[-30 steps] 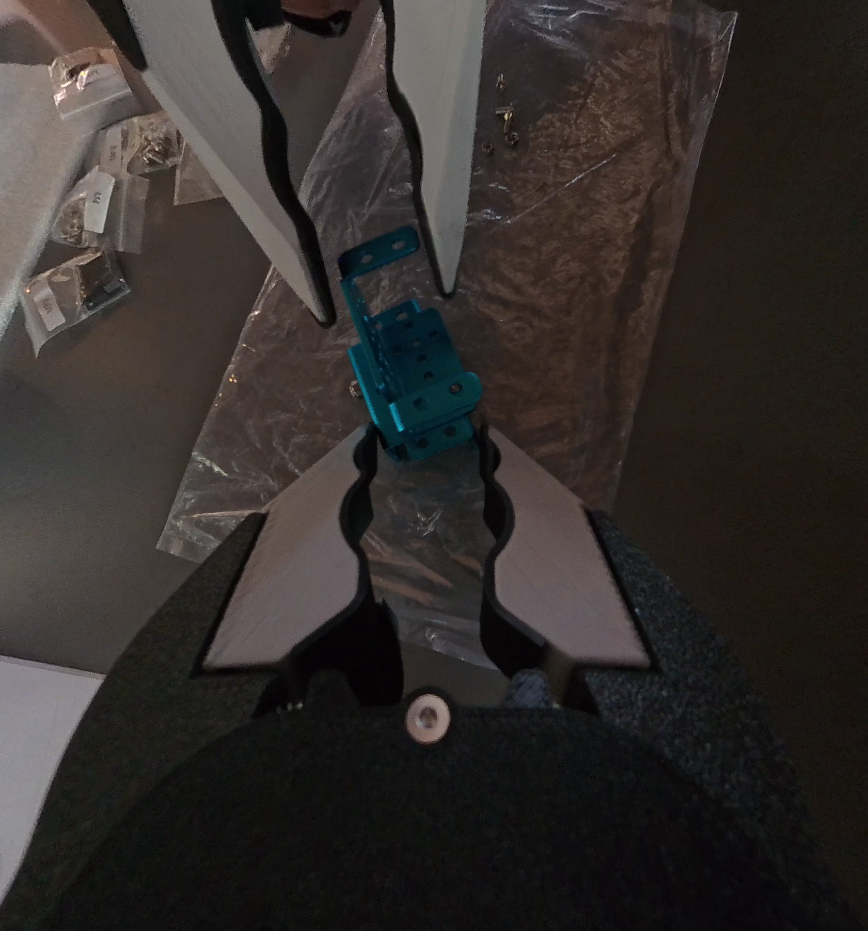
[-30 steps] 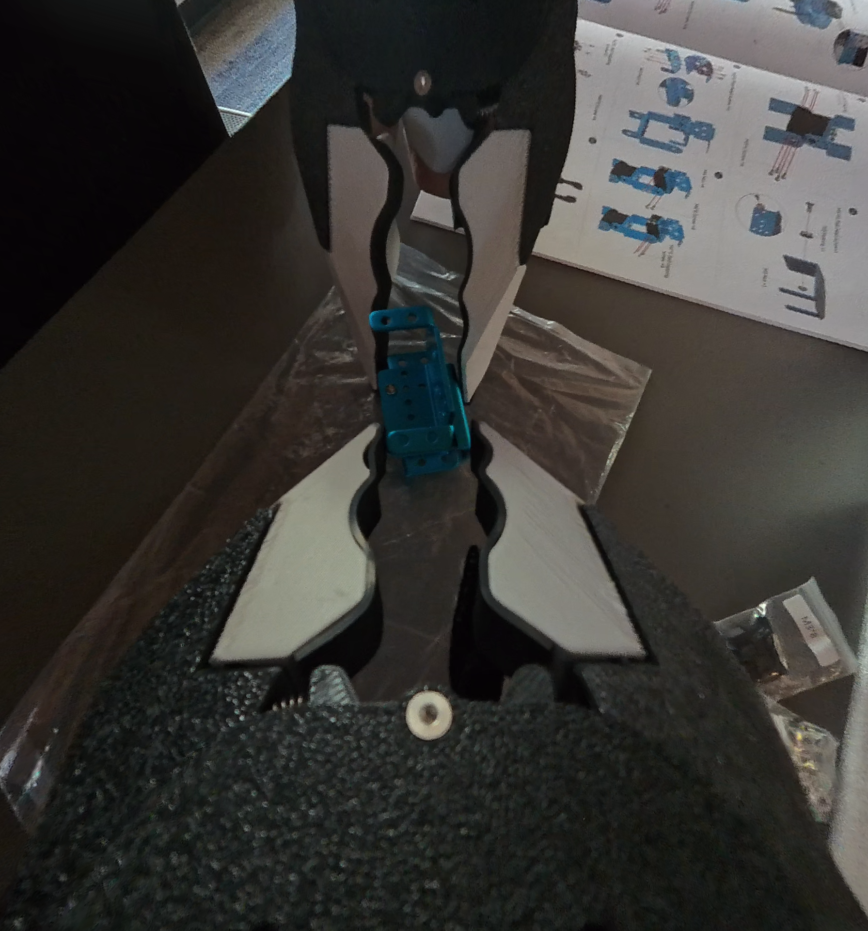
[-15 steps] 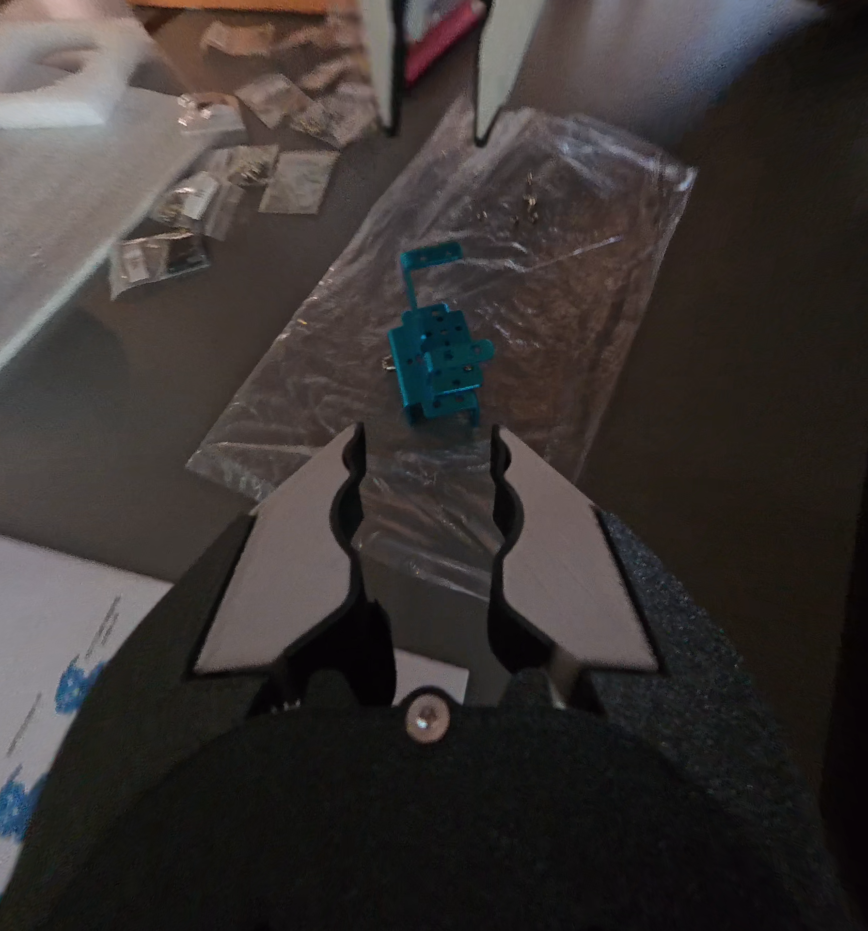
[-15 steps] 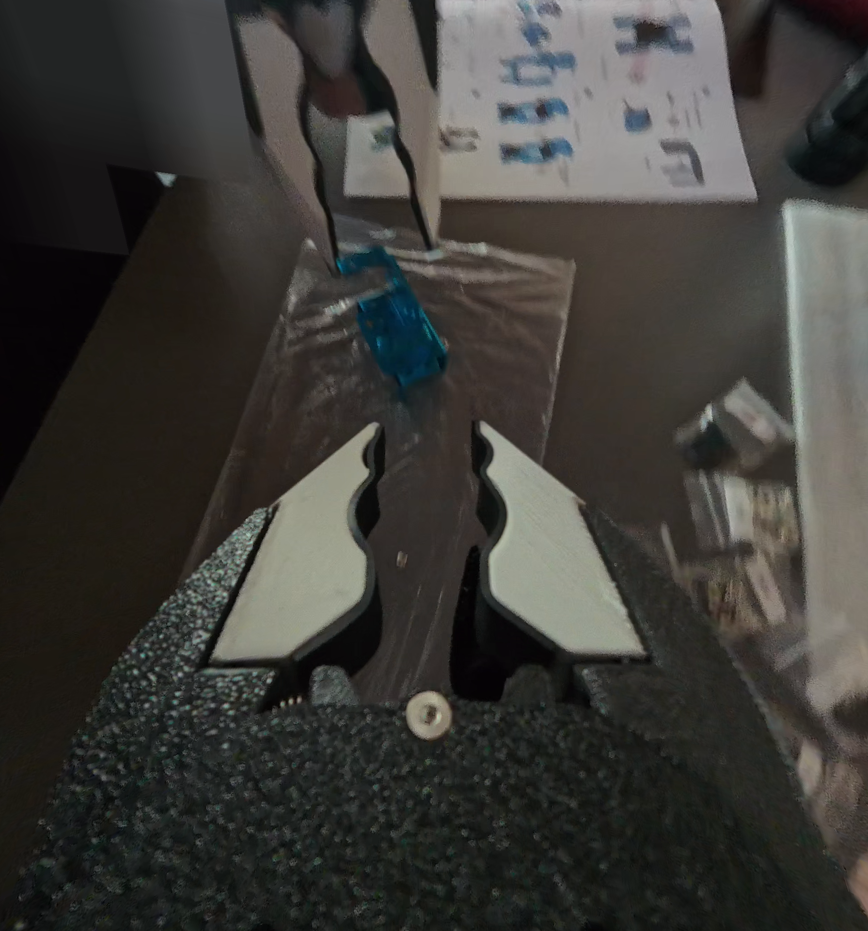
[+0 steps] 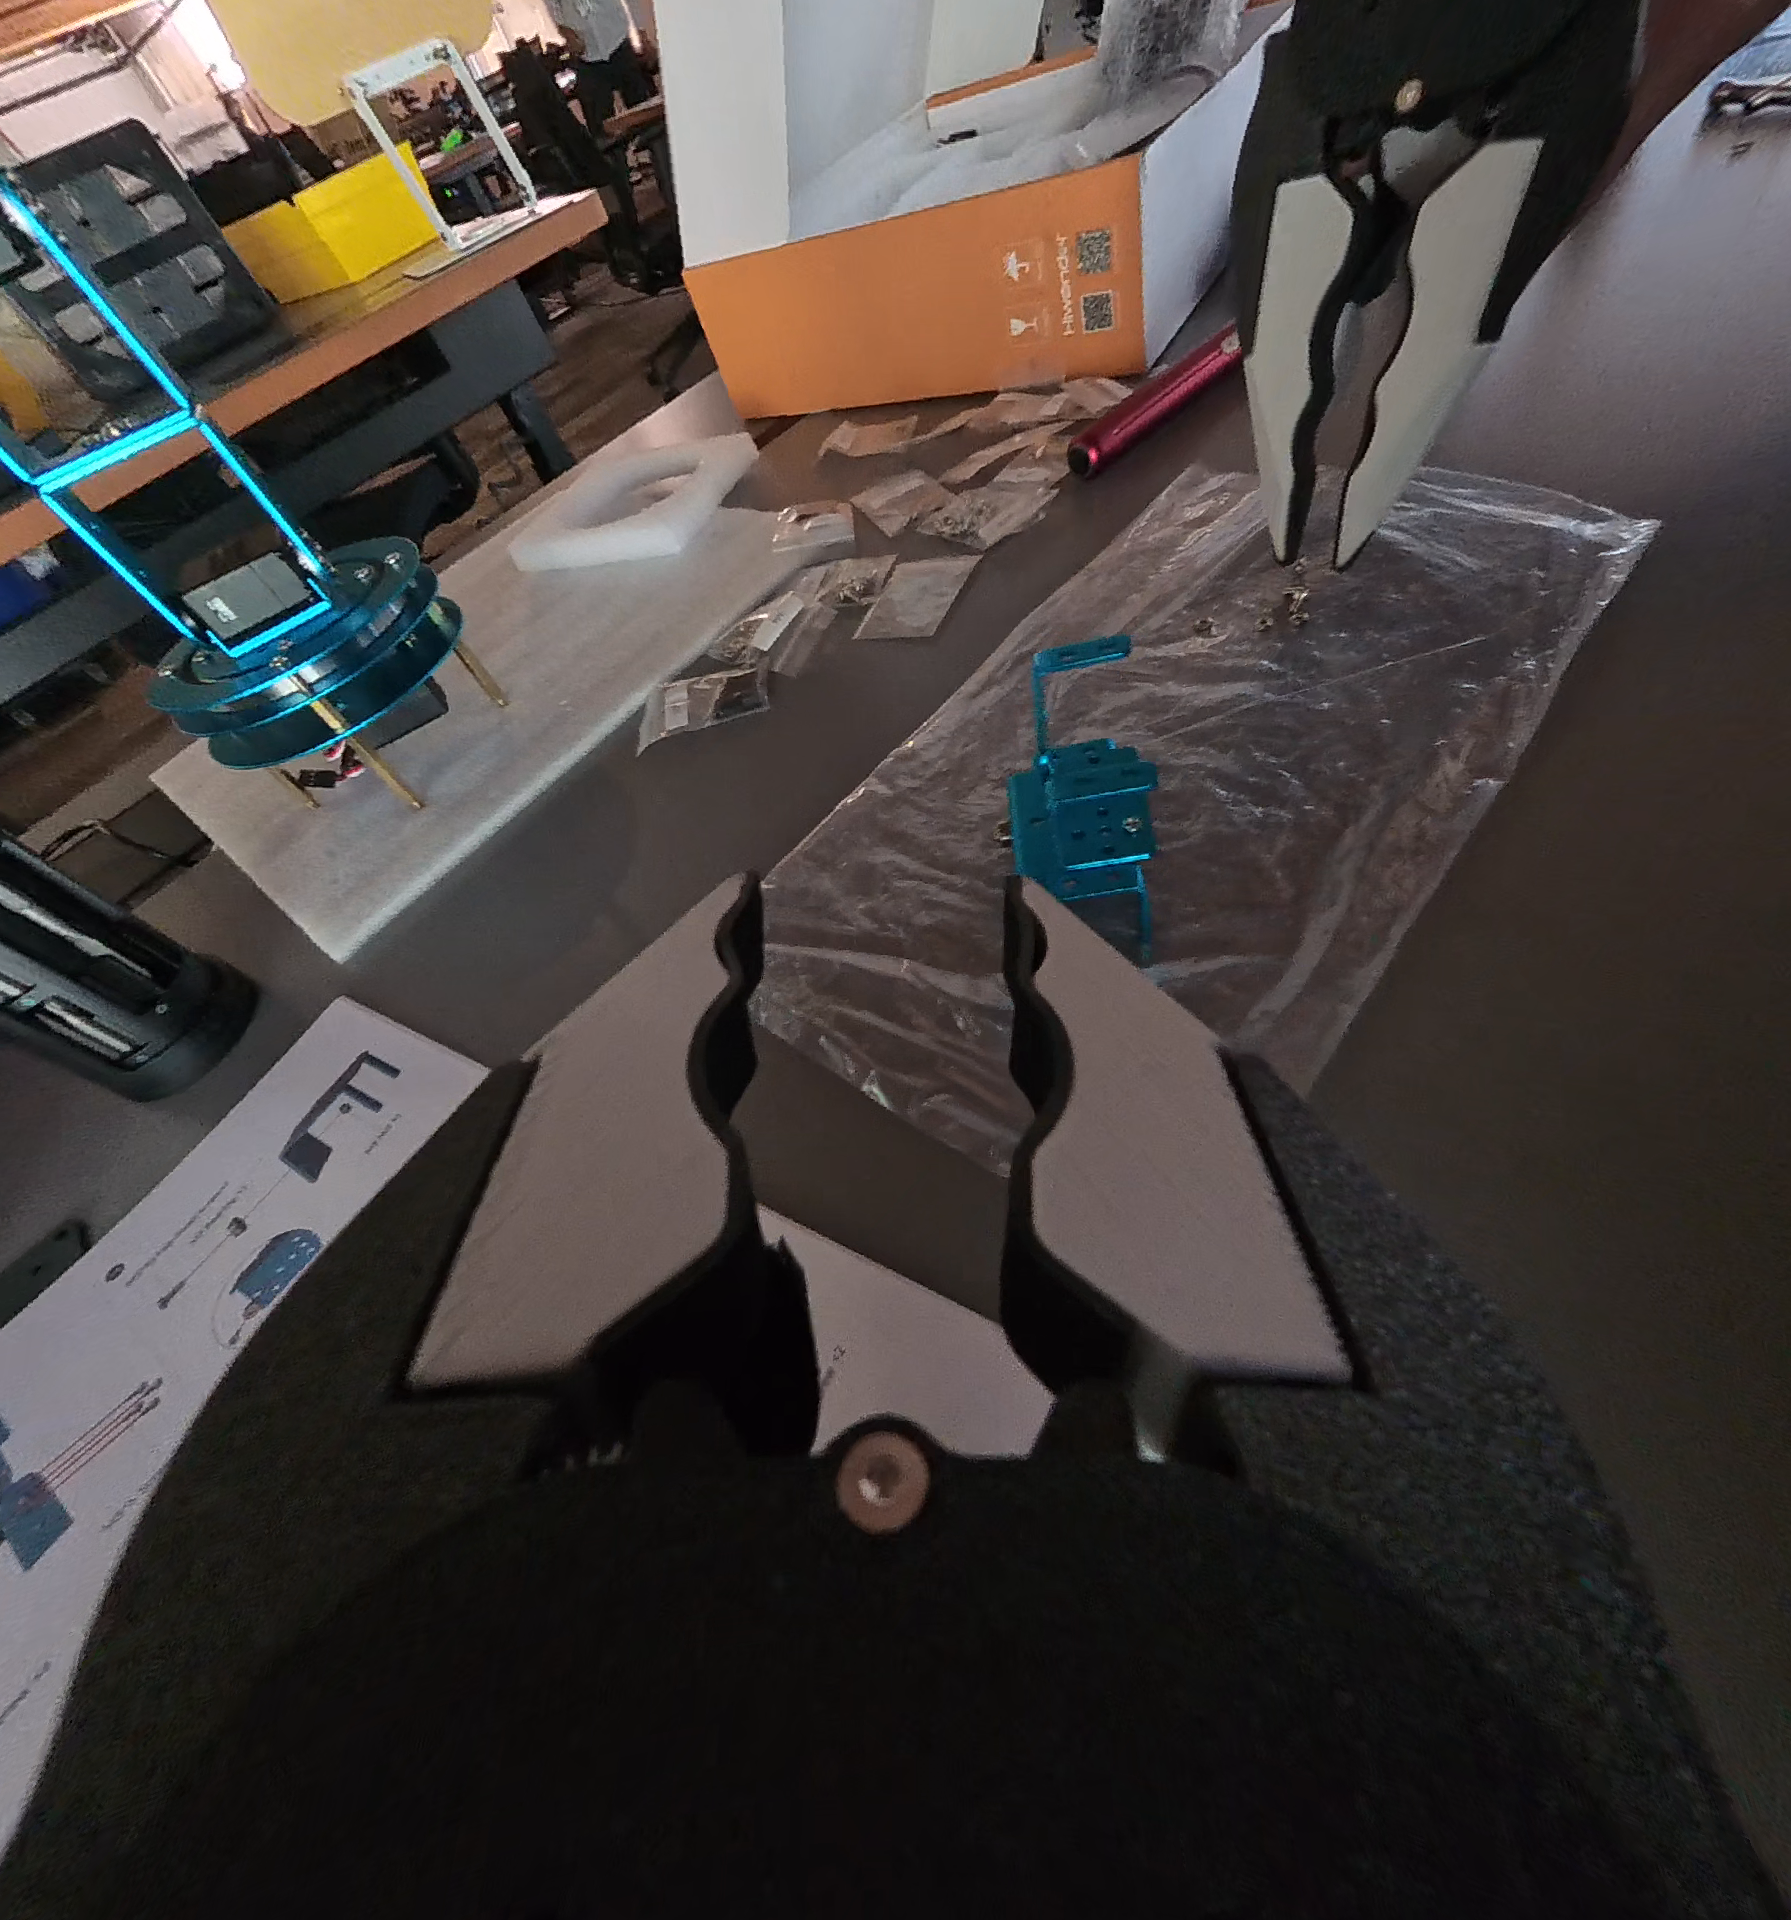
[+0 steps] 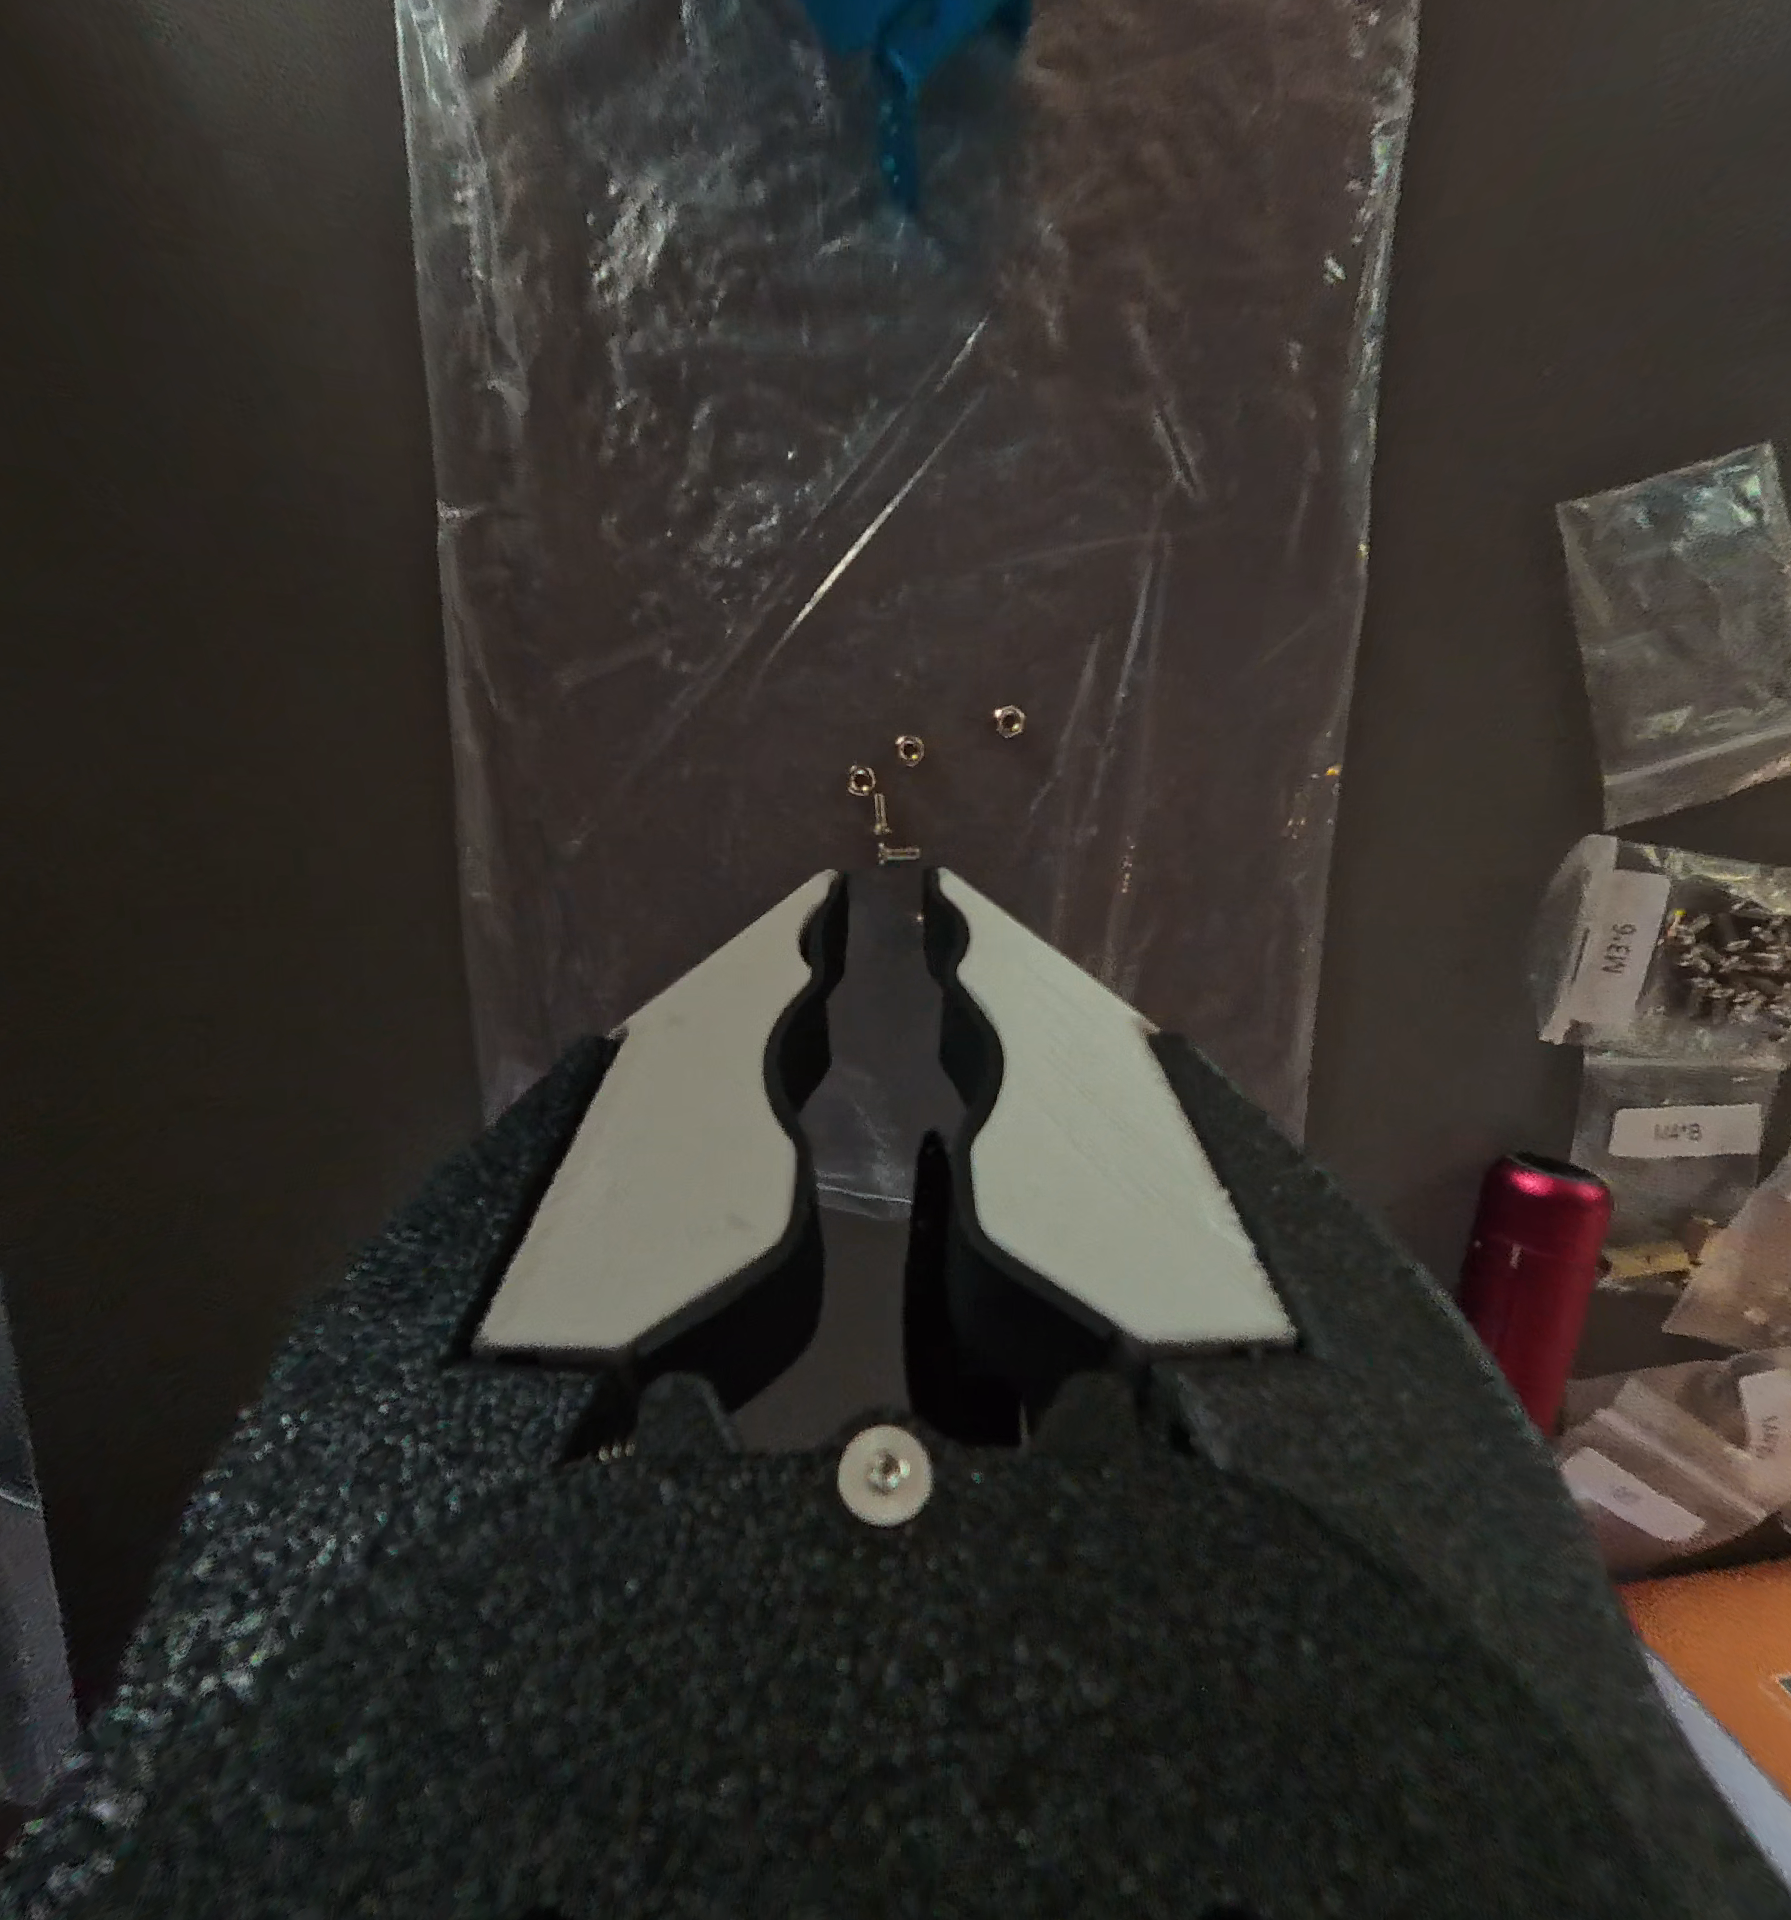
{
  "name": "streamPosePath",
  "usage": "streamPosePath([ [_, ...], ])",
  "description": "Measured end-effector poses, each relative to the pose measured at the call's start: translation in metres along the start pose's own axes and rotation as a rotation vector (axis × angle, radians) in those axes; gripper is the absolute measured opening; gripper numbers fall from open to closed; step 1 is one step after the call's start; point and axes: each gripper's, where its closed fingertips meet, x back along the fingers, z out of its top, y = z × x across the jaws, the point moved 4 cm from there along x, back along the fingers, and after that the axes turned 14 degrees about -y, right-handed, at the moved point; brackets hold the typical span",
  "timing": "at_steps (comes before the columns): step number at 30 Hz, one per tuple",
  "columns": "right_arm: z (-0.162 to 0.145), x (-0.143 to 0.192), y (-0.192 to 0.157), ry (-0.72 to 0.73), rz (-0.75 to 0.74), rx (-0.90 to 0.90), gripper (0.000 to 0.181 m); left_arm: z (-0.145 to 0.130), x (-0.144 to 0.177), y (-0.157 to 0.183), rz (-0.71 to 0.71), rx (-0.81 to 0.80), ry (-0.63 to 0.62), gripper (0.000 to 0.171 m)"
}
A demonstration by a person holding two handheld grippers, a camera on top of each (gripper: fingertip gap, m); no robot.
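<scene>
A blue metal bracket assembly (image 5: 1078, 821) lies on a clear plastic sheet (image 5: 1317, 790) on the dark table. My left gripper (image 5: 883, 894) is open and empty, just short and left of the bracket, not touching it. My right gripper (image 6: 886, 878) is narrowly open and empty, tips down at the sheet's (image 6: 766, 416) far end. A small screw (image 6: 896, 854) lies just ahead of its tips, with a second screw and three nuts (image 6: 909, 746) beyond. The bracket (image 6: 901, 104) shows blurred at the top of the right wrist view. The right gripper (image 5: 1315, 556) also shows in the left wrist view.
An orange and white box (image 5: 922, 301) and a red cylinder (image 5: 1161, 400) lie behind the sheet. Several small parts bags (image 6: 1691, 644) lie beside it. A blue robot base (image 5: 299, 665) stands on a white pad at left. An open manual (image 5: 195, 1247) lies near my left gripper. The gap from one gripper's tips to the other's is roughly 25 cm. The blue robot base (image 5: 299, 665) is closer to my left gripper, around 30 cm from its tips; the right tips are 35 cm off.
Both grippers have pulled back from the blue bracket, which stays on the sheet. The right gripper moved to the screws at the sheet's far end and its jaws narrowed. The left one tilted up.
</scene>
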Motion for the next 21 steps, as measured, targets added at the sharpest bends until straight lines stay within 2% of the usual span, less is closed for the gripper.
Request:
streamPosePath([
  [5,-0.007,0.002,0.003,-0.073,-0.098,-0.013,0.012,0.001,0.001,0.003,-0.02,0.018,0.014,0.046],
  [8,-0.009,0.005,0.004,-0.037,-0.078,-0.048,0.01,0.0,-0.001,0.003,-0.02,0.02,-0.002,0.046],
  [16,-0.004,-0.001,0.005,-0.143,-0.1,-0.029,0.011,-0.001,-0.003,0.01,-0.025,-0.02,-0.019,0.046],
  [21,-0.001,-0.005,0.004,-0.181,-0.06,-0.015,0.009,0.0,-0.002,0.013,-0.042,-0.025,-0.012,0.046],
])
